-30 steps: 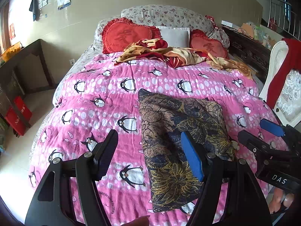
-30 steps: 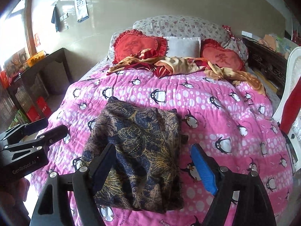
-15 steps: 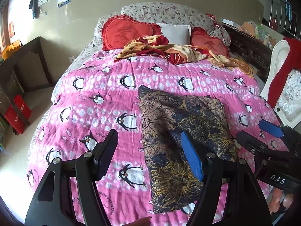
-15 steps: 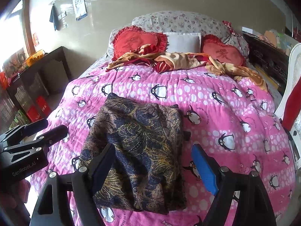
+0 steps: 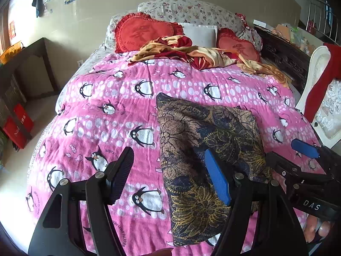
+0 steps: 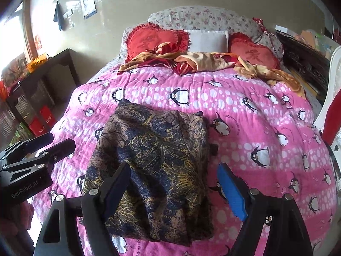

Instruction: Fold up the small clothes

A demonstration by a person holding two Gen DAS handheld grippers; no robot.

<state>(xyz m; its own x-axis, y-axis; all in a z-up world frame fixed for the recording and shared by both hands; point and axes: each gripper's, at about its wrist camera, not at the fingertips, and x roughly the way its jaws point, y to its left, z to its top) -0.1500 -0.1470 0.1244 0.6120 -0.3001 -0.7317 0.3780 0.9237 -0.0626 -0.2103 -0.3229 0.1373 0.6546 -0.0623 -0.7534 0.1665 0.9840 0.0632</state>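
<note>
At the far left, beside the bed, stands a dark desk [image 6: 45,81] with red boxes [image 6: 42,120] on the floor under it. Moving right, the left gripper [image 5: 168,177] hangs above the near left part of the pink quilt [image 5: 119,98], its jaws spread and nothing between them. Just right of it, near the middle of the quilt, lies the garment [image 6: 153,166], a dark cloth with a gold and brown pattern. It looks already folded into a neat, thick rectangle, with layered edges showing along its near side. The right gripper [image 6: 174,187] hovers over the garment's near right corner, jaws also spread wide and empty; neither gripper touches the cloth. Far beyond, against the red cushions [image 6: 153,40], a rumpled heap of red and yellow cloth [image 6: 191,60] stretches rightward to the bed's edge. At the far right stands a white chair [image 5: 315,98] draped in red. Judged from this, one piece seems done; the far heap, if it belongs to the job, is still unfolded.
</note>
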